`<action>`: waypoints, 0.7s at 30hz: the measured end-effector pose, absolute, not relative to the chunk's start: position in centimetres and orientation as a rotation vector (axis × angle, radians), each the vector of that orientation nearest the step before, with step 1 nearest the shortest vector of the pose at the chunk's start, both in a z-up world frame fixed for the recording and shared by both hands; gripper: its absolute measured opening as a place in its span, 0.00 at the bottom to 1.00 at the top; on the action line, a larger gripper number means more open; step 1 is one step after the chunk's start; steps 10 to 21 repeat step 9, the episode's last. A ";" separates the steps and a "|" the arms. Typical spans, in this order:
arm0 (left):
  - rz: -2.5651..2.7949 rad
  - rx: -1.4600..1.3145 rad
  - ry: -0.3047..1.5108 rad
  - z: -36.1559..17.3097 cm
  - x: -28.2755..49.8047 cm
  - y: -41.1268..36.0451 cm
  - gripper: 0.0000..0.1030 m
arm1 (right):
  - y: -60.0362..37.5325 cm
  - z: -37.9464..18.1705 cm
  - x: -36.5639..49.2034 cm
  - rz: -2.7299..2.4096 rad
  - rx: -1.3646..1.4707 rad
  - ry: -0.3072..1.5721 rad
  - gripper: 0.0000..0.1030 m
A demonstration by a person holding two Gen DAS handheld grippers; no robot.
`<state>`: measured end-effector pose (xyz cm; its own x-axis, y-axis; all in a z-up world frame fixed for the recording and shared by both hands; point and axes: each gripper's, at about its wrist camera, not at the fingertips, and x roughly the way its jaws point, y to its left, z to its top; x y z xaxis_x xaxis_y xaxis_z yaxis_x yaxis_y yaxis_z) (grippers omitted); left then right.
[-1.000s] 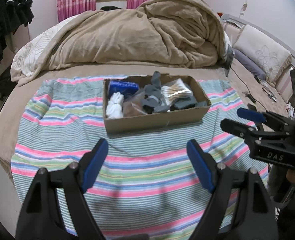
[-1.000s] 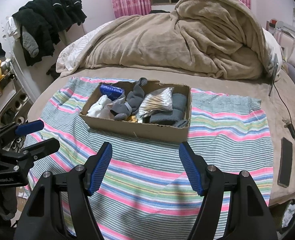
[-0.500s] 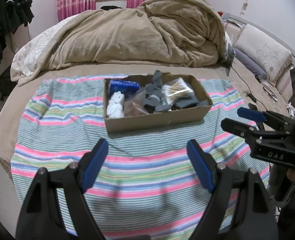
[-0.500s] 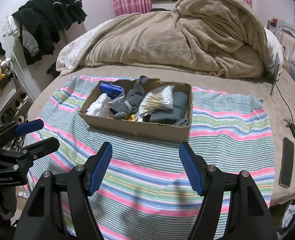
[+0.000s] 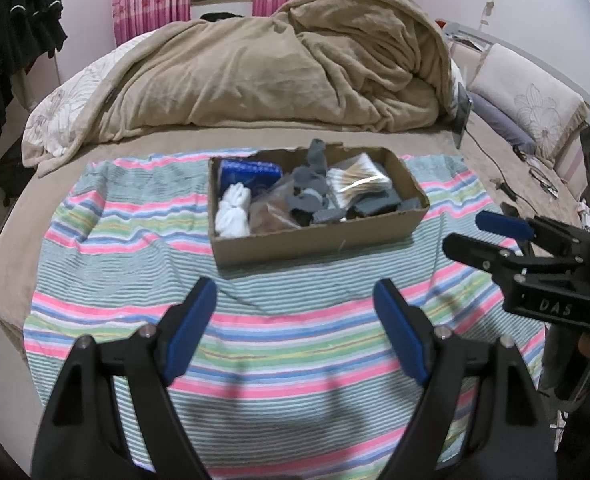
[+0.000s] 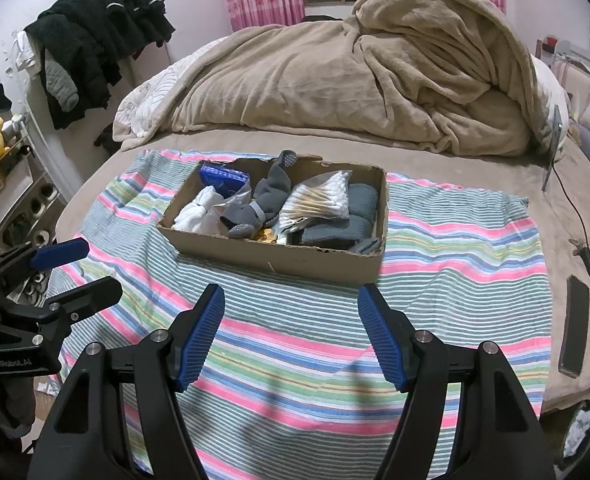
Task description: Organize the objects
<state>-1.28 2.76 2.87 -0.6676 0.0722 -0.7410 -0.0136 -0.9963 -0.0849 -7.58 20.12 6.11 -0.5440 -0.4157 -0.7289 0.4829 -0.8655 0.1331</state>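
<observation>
A cardboard box [image 5: 315, 240] [image 6: 279, 258] sits on a striped cloth on the bed. It holds a blue packet [image 5: 249, 172], white socks [image 5: 235, 212], grey socks [image 6: 271, 196], a bag of cotton swabs [image 6: 319, 200] and folded grey cloth [image 6: 347, 224]. My left gripper [image 5: 295, 292] is open and empty, hovering above the cloth in front of the box. My right gripper [image 6: 291, 300] is open and empty too, also in front of the box. Each gripper shows in the other's view: the right one [image 5: 491, 236], the left one [image 6: 79, 268].
The striped cloth [image 5: 135, 264] covers the near part of the bed. A heaped beige blanket [image 5: 287, 72] lies behind the box. A phone [image 6: 575, 332] and a cable [image 6: 579, 220] lie at the right edge. Dark clothes [image 6: 95, 40] hang at the left.
Both grippers have edged slightly closer to the box. Their jaws stay open and nothing in the box has moved.
</observation>
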 end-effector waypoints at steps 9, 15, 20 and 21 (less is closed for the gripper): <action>2.838 -1.270 -0.117 2.3 -2.2 2.3 0.80 | 20.1 5.4 -8.6 -2.372 1.110 0.108 0.70; 2.838 -1.270 -0.117 2.3 -2.2 2.3 0.80 | 20.1 5.4 -8.6 -2.372 1.110 0.108 0.70; 2.838 -1.270 -0.117 2.3 -2.2 2.3 0.80 | 20.1 5.4 -8.6 -2.372 1.110 0.108 0.70; 2.838 -1.270 -0.117 2.3 -2.2 2.3 0.80 | 20.1 5.4 -8.6 -2.372 1.110 0.108 0.70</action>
